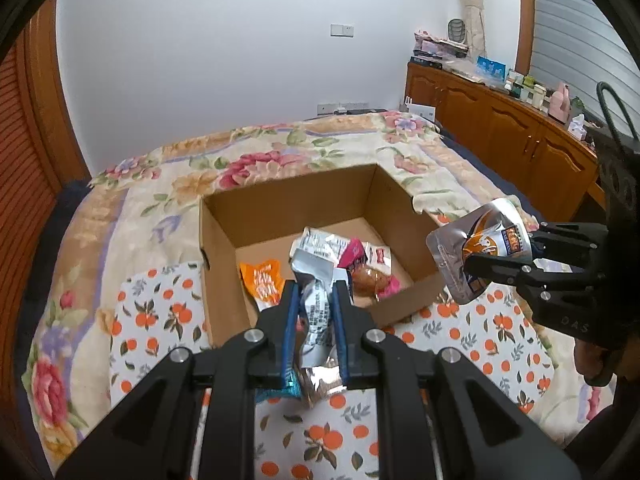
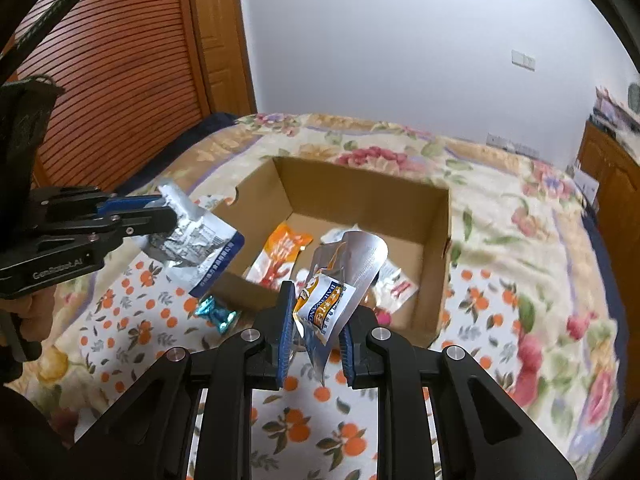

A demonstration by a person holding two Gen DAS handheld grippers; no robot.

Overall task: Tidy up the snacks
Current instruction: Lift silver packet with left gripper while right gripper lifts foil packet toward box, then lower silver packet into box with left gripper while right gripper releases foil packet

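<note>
My left gripper (image 1: 314, 292) is clamped on a crumpled silver packet (image 1: 316, 304), fingers nearly together, held above the box's near wall. My right gripper (image 2: 316, 320) pinches an orange-and-white pouch (image 2: 332, 300) just short of the cardboard box (image 1: 224, 216), pointing toward it. Both reach in from opposite sides of the box. It sits on the floral bedspread (image 1: 120, 208), with an orange pack (image 1: 262, 284) and other snacks inside. A teal candy (image 2: 216, 314) lies on the orange-print cloth (image 2: 132, 320) beside it.

One cardboard box (image 1: 224, 224), four packets inside (image 1: 264, 284), two held packets (image 1: 476, 248) (one per tool), one teal candy (image 2: 218, 314).
</note>
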